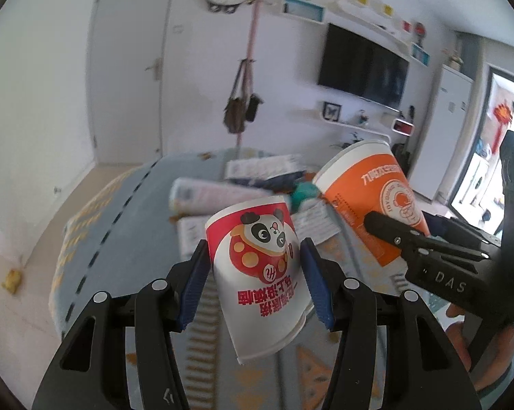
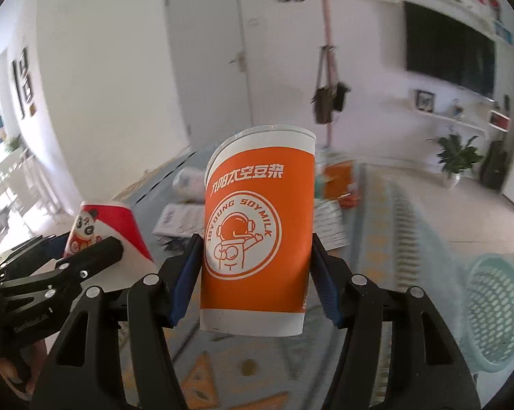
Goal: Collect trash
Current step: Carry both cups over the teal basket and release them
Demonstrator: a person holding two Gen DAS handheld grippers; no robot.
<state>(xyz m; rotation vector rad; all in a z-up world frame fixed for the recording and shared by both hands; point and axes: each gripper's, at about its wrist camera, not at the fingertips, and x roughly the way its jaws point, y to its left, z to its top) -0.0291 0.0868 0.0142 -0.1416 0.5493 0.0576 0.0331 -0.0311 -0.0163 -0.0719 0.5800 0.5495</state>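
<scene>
My left gripper (image 1: 255, 282) is shut on a red and white panda paper cup (image 1: 257, 273), held upside down and tilted above the rug. My right gripper (image 2: 257, 276) is shut on an orange soy milk paper cup (image 2: 257, 232), held upright. The orange cup (image 1: 366, 191) and the right gripper (image 1: 393, 235) also show in the left wrist view at the right. The panda cup (image 2: 103, 232) and the left gripper (image 2: 82, 266) show at the left of the right wrist view. A teal mesh basket (image 2: 492, 311) stands on the floor at the lower right.
Papers, packets and other litter (image 1: 243, 184) lie on a blue patterned rug (image 1: 120, 225) ahead. A coat stand (image 1: 243, 102) with bags stands behind it. A potted plant (image 2: 458, 157) is at the far right. A crumpled yellow scrap (image 1: 12, 280) lies by the left wall.
</scene>
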